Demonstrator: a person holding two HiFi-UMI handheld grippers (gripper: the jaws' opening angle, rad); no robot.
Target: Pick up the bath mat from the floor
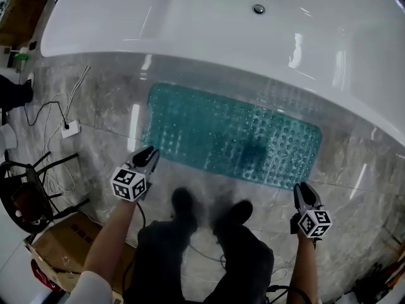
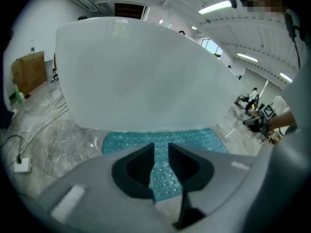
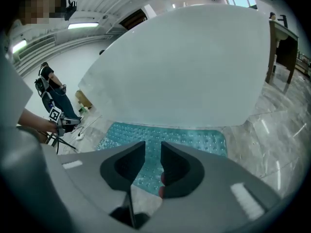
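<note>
- Plainly, the bath mat [image 1: 231, 135] lies flat on the marble floor [image 1: 101, 106]. Its far long edge is tucked against the foot of the white bathtub [image 1: 190, 24], and its near long edge is just ahead of the person's shoes [image 1: 183, 201].
- The left hand-held gripper [image 1: 150, 159] hangs just off the mat's near left corner. Its jaws are released, a narrow slot apart, with nothing pinched; only the mat shows through the gap in the left gripper view.
- The right hand-held gripper [image 1: 304, 192] sits at the near right corner, likewise released with a narrow gap and holding nothing. Whether its tips touch the mat's edge I cannot tell.
- The mat is teal, translucent and covered in small bubbles. It looks like thin soft rubber or vinyl, so it is probably light and floppy, likely to sag between 2 holds, and not fragile.
- The bubbled sheet may carry suction cups underneath and cling to the glossy floor, so a slow peel from one edge suits it better than a straight pull.
- The best holds look like the 2 near corners, 1 per hand-held gripper, with a jaw slid under the rim.
- The edge lies flush on hard stone and the surface looks slick, so the bite should reach well past the rim.
</note>
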